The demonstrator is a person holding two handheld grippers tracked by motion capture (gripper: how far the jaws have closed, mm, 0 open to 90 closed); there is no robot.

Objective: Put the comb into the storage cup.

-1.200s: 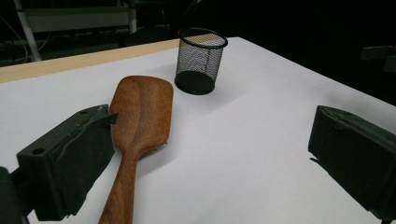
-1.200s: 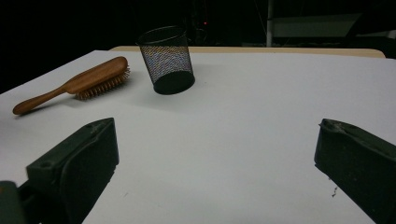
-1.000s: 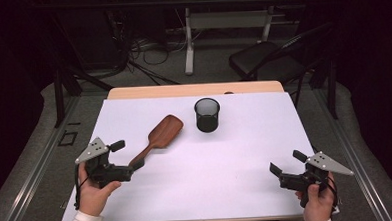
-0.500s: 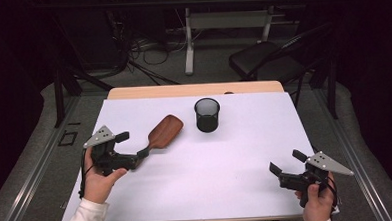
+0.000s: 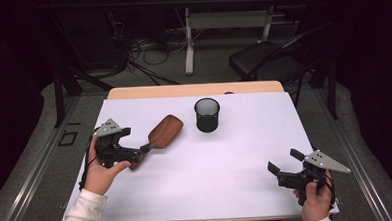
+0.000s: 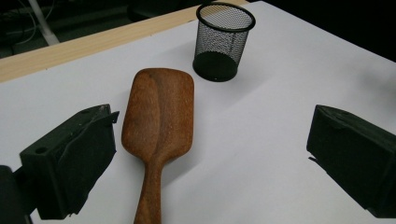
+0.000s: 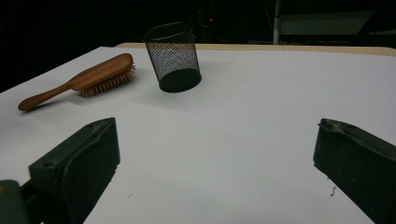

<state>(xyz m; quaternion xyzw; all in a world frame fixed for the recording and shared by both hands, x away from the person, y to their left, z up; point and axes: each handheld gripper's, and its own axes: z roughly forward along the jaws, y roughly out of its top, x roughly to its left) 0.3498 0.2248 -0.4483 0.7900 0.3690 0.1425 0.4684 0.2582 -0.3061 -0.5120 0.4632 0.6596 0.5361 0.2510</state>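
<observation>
A brown wooden hairbrush (image 5: 165,131) lies bristles down on the white table, its handle pointing toward the near left. My left gripper (image 5: 140,152) is open at the handle's end. In the left gripper view the hairbrush (image 6: 159,116) runs up between the wide-apart jaws, nearer the left one, and the left gripper (image 6: 210,126) touches nothing. A black mesh cup (image 5: 207,115) stands upright just right of the brush head; the mesh cup (image 6: 223,39) is empty. My right gripper (image 5: 282,162) is open and empty at the near right corner.
The white table sheet (image 5: 236,164) spreads wide between the two grippers. In the right gripper view the hairbrush (image 7: 88,77) and the mesh cup (image 7: 173,56) sit far ahead of the right gripper (image 7: 217,135). A wooden table edge (image 5: 193,89) runs along the back, with a dark chair (image 5: 267,60) beyond.
My left gripper has moved forward and to the right until its open jaws reach the brush handle. The right gripper, the brush and the cup have stayed in place.
</observation>
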